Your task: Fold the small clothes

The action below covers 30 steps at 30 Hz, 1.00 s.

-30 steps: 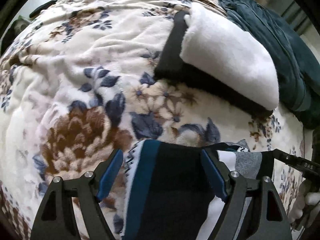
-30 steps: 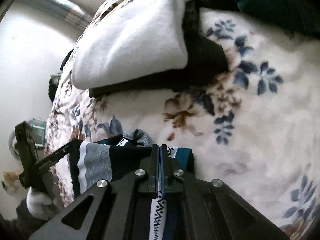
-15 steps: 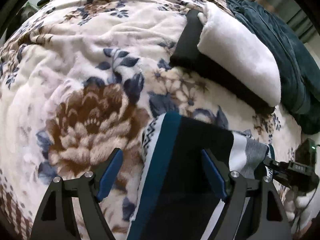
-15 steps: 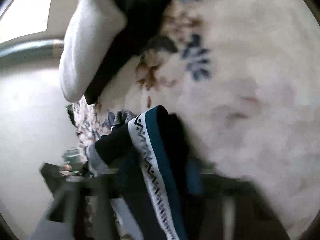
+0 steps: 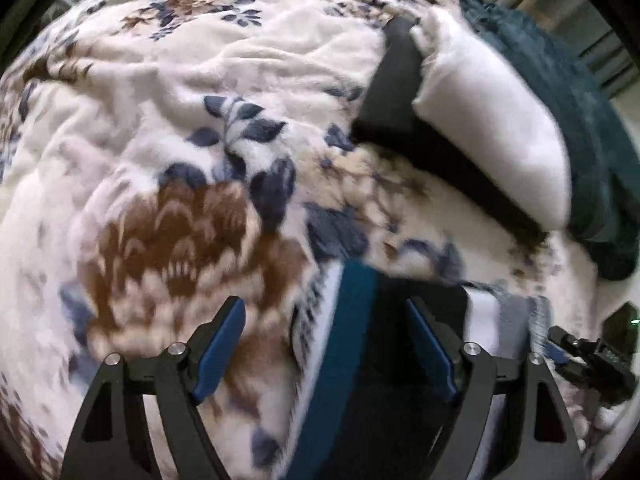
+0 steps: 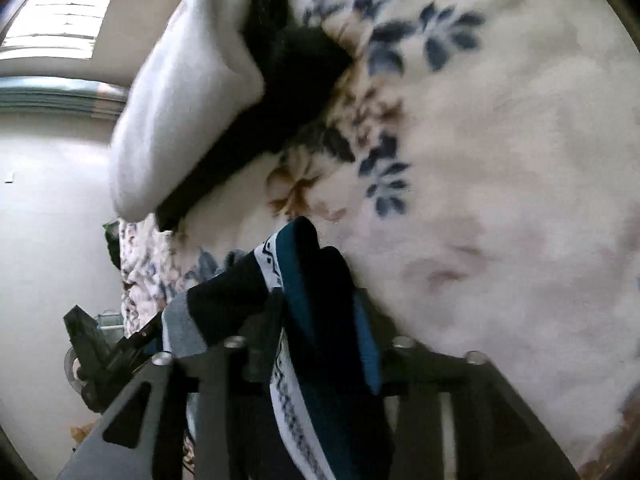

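Closest to us, our right gripper (image 6: 320,340) is opening its jaws with the striped garment (image 6: 308,320) draped between them, the pads no longer pinching it. Our left gripper (image 5: 328,344) stands wide open and holds nothing, one edge of the same garment lying between its fingers on the floral blanket (image 5: 160,140). The fold may spring apart once released, since the cloth looks bunched. Beyond lie a white towel (image 5: 496,120) and a dark green cloth (image 5: 580,128). No containers are visible.
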Tool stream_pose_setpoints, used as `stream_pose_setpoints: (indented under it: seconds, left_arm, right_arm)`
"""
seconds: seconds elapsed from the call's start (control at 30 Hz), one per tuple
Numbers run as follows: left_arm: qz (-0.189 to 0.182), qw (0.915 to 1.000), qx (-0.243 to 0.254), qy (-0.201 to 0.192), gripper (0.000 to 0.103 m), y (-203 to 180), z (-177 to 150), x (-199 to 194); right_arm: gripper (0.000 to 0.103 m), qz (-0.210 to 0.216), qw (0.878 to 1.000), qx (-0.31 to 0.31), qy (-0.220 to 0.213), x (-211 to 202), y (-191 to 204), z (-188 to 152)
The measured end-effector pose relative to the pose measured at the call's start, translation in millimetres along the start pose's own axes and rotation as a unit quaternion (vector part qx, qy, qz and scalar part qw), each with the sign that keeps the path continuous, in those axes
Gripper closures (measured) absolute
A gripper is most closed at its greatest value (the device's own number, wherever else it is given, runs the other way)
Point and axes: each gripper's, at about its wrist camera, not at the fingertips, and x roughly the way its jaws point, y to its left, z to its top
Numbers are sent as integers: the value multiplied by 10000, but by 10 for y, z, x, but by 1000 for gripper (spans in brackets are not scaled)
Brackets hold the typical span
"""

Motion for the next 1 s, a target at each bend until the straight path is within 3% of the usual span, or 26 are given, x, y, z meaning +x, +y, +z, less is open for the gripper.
stream_pose_setpoints:
  seconds: [0.07,0.17,0.27,0.43,0.47,0.5,0.53,0.57,0.67,0.77,1.0]
  left_arm:
    - [-444,9990,-100,5,20,77,-143,-123]
    - [-1111,9917,-525,377,17,283,-435,-62]
    - [-1462,9833,-749,777,17,344,-653,186]
    - [-2004,9731,-864,740,13,358,-710,329]
    - [-2073,9724,-816,691,19,331,-693,318]
    - [-2164,9725,-664,546,34,272,-667,259]
    - [-2181,9737,-502,421,64,206,-643,188]
    - [-2195,9742,-381,362,73,153,-625,151]
    - [-2223,9747,-174,165,80,34,-563,-60]
    - [-2242,9745,-8,37,81,-112,-410,-273]
    - [-2511,9674,226,-249,81,-540,275,-709]
  right_arm:
    - [32,288,9994,5,216,-92,-62,-141]
    - [31,561,9945,55,884,51,-186,-402]
    - [31,862,9854,114,1466,363,-287,-656]
    - [33,1493,9777,305,1448,648,-228,-820]
    - [51,1490,9778,278,1445,685,-180,-831]
    - [67,1489,9777,265,1457,722,-148,-864]
    - [74,1509,9778,305,1419,755,-99,-906]
    - [76,1481,9798,262,1318,725,-59,-927]
    - [79,1469,9832,236,1059,562,80,-961]
    - [79,1522,9842,153,890,368,278,-951]
    - [79,1621,9858,-148,418,-140,1000,-727]
